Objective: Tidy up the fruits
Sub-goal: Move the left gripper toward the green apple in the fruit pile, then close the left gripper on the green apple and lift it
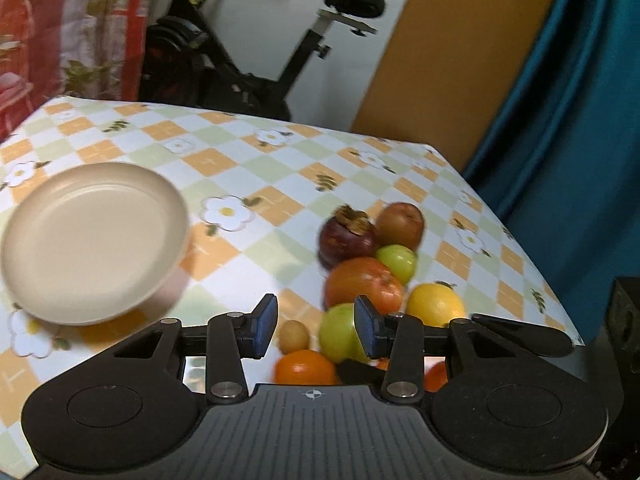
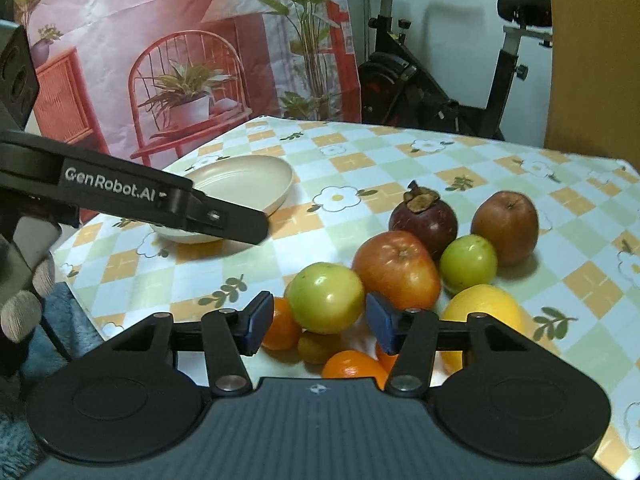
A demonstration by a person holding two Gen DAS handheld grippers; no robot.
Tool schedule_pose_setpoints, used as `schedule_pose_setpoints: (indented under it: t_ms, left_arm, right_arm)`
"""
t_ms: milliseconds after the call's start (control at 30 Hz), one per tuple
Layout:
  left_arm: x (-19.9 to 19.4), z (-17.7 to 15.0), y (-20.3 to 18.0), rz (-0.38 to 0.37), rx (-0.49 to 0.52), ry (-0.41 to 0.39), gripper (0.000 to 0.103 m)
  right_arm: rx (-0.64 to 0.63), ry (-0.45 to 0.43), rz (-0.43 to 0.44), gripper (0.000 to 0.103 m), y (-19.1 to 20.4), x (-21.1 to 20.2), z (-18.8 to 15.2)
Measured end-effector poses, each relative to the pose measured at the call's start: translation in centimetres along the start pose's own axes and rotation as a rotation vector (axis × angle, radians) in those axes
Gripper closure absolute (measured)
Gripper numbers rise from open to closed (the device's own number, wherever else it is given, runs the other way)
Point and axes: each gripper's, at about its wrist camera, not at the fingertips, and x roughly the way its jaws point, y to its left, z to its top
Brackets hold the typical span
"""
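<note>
On the tabletop (image 2: 360, 152), covered in an orange, green and white checked cloth with daisies, a pile of fruit fills the lower right of the right wrist view: a mangosteen (image 2: 426, 216), a brownish apple (image 2: 505, 226), a red-orange apple (image 2: 396, 268), a small green fruit (image 2: 468, 258), a larger green fruit (image 2: 325, 298), a lemon (image 2: 482, 312) and oranges (image 2: 350, 364) nearest the camera. A cream plate (image 2: 256, 178) sits empty at centre left, well apart from the pile. The right hand-held gripper (image 2: 316, 326) hovers with its jaws partly open, the large green fruit framed between them but not pressed. The left hand-held gripper (image 1: 316, 326) is likewise partly open and holds nothing, its dark arm crossing the plate in the right view. An exercise bike (image 2: 440, 92) stands behind.
</note>
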Motion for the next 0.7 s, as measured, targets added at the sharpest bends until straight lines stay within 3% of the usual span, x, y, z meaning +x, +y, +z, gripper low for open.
schedule_pose_setpoints:
  t_ms: [300, 667, 700]
  left_arm:
    - [2.0, -0.3, -0.6, -0.07, -0.032, 0.063, 0.057]
    - [3.7, -0.7, -0.7, -0.079, -0.043, 0.089, 0.057]
    - [3.7, -0.7, -0.6, -0.081, -0.044, 0.089, 0.057]
  right_arm:
    - [0.059, 0.006, 0.019, 0.048, -0.7, 0.5, -0.2]
    - [0.146, 0.011, 0.051, 0.048, -1.8, 1.0, -0.3]
    - [0.148, 0.012, 0.054, 0.052, -1.8, 1.1, -0.3]
